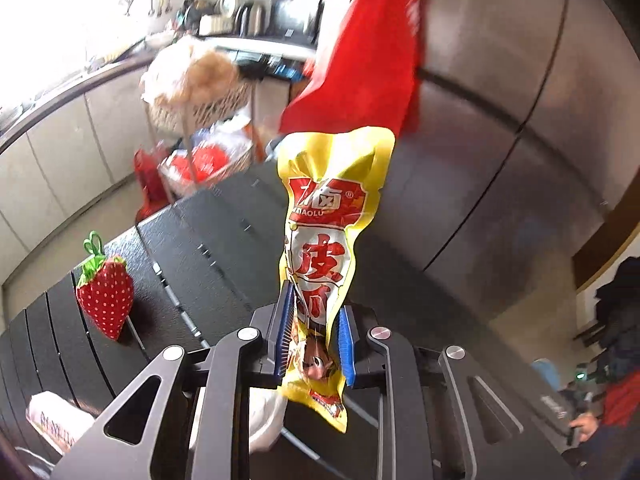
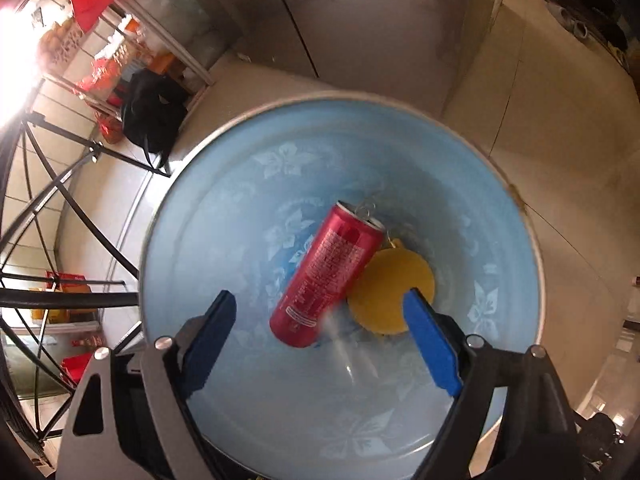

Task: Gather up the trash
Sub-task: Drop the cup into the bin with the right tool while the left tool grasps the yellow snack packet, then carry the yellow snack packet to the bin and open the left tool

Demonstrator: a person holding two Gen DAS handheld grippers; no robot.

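Yellow plastic fills my left tongs [image 1: 313, 340]: the blue pads are pinched tight on the lower part of a yellow snack wrapper [image 1: 326, 248] with red print, which stands up from the jaws while its bottom end hangs below them. Beyond the wrapper lies the black slatted table [image 1: 224, 236]; on it, off to the wrapper's left, sits a red strawberry-shaped pouch [image 1: 105, 292] with white dots and a green top. Past the wrapper's upper end a red cloth [image 1: 372, 56] hangs down, and farther back to its left is a kitchen counter [image 1: 240, 46], blurred. My right tongs [image 2: 320, 334] stand wide, gripping nothing, pointing steeply down into a round bin lined with a pale blue bag [image 2: 504, 236]. A red drink can [image 2: 326, 276] is between and just beyond the spread blue pads, touching neither, slanted inside the bin, its open top farthest from me. Right of the can, partly under it, lies a yellow disc [image 2: 390, 284] at the bottom.
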